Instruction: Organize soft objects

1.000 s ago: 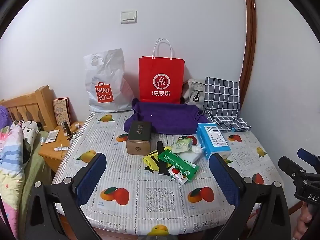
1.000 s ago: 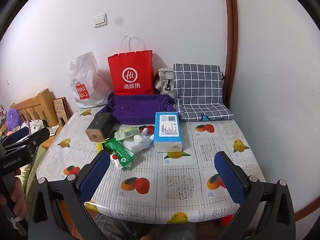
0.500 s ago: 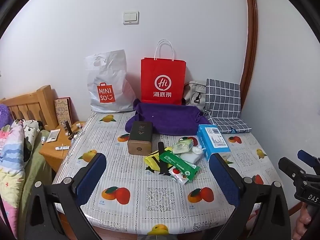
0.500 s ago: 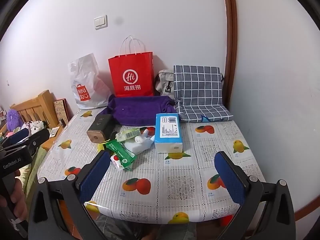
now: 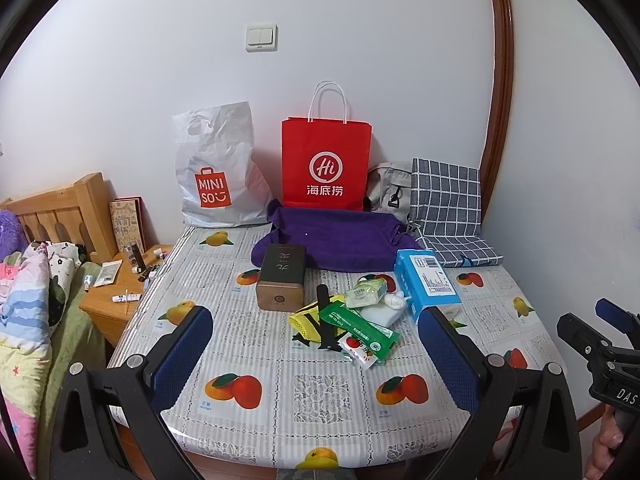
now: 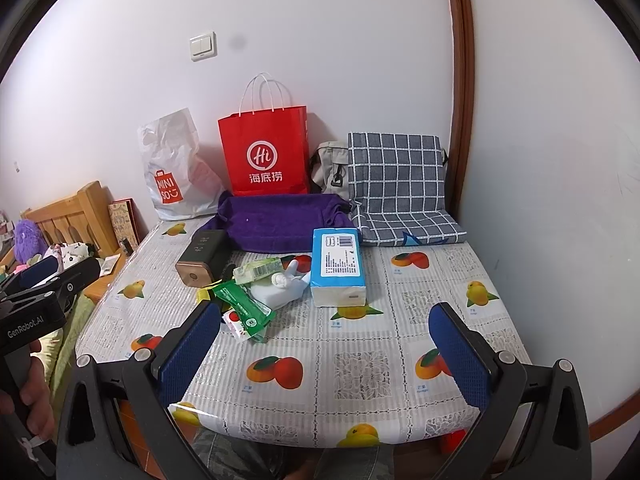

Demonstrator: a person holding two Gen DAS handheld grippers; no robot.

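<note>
Barely anything has changed: the view crept a bit higher. Left gripper (image 5: 316,354) hangs empty, fingers apart, short of the counter (image 5: 320,392). The wipes pack (image 5: 362,326), tissue pack (image 6: 338,266) (maybe more soft stuff) sit untouched mid-counter. Right gripper (image 6: 326,350) hangs wide apart too.

A glossy plastic fruit-print cover (image 5: 320,392) sheathes the surface. The purple bag (image 5: 340,240) looks like matt, soft cloth; the red bag (image 5: 325,168) smooth paper; the headboard (image 5: 60,216) varnished wood; the checked cushion (image 6: 396,184) woven fabric.
</note>
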